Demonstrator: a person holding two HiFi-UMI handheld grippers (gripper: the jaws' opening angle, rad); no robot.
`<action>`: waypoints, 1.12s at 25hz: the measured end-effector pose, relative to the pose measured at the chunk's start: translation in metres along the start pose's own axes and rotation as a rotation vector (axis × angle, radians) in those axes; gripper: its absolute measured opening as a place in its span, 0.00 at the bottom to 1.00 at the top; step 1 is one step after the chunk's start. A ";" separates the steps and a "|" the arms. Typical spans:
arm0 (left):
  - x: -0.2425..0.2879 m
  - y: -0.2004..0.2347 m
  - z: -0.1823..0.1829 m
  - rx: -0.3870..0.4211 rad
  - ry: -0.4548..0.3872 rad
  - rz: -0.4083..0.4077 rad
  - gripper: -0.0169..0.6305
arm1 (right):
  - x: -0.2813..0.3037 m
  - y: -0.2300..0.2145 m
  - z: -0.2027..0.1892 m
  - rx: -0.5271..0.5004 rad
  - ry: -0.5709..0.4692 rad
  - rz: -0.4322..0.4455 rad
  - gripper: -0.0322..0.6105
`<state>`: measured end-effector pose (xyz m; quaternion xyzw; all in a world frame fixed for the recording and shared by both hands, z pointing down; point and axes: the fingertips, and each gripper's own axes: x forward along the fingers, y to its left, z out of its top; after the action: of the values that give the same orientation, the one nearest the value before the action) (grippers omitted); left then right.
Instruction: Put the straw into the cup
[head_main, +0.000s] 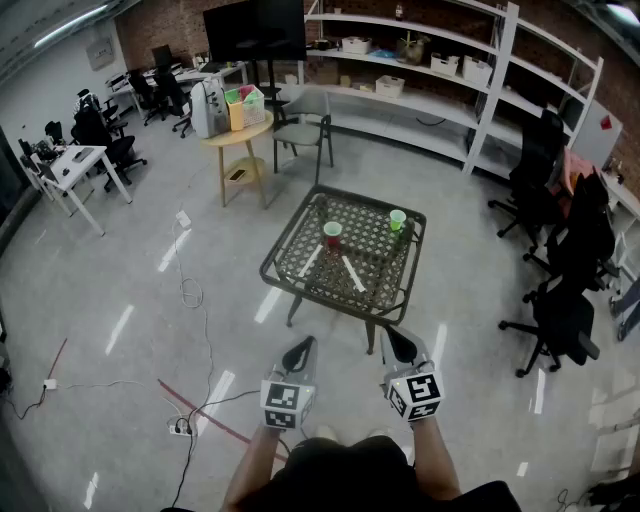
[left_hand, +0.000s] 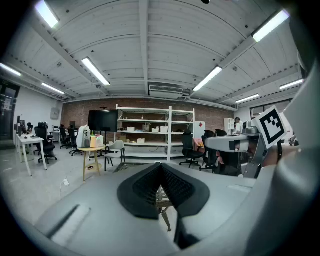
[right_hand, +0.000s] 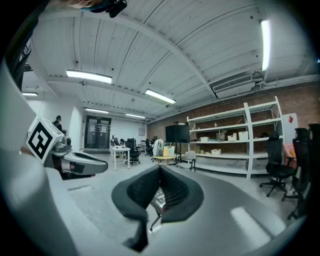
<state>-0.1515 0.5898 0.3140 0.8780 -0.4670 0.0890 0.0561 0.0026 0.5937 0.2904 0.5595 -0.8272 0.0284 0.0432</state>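
A square lattice-top table (head_main: 290, 272) stands ahead on the floor. On it are a red cup (head_main: 333, 233) near the middle and a green cup (head_main: 397, 219) at the far right. Two white straws lie flat nearer me, one (head_main: 310, 260) left and one (head_main: 353, 272) right. My left gripper (head_main: 300, 350) and right gripper (head_main: 399, 345) hover side by side short of the table's near edge, both shut with nothing in them. The left gripper view shows its jaws (left_hand: 161, 170) closed together. The right gripper view shows the same of its own (right_hand: 160, 172).
A round wooden side table (head_main: 238, 135) and a grey chair (head_main: 305, 125) stand behind the lattice table. Black office chairs (head_main: 565, 310) line the right side, white shelves (head_main: 420, 80) the back wall. Cables (head_main: 185, 290) and a power strip (head_main: 180, 427) lie on the floor at the left.
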 end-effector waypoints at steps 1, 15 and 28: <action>0.000 0.002 0.000 0.000 0.000 0.000 0.04 | 0.001 0.002 0.002 0.001 0.000 0.002 0.05; 0.001 0.007 -0.003 0.002 0.005 0.014 0.04 | 0.008 0.004 0.003 0.047 -0.002 0.022 0.05; -0.008 0.043 0.003 -0.017 -0.023 0.068 0.04 | 0.038 0.025 0.003 0.011 0.029 0.064 0.05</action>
<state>-0.1914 0.5715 0.3098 0.8619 -0.4981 0.0768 0.0553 -0.0344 0.5679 0.2917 0.5325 -0.8438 0.0427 0.0513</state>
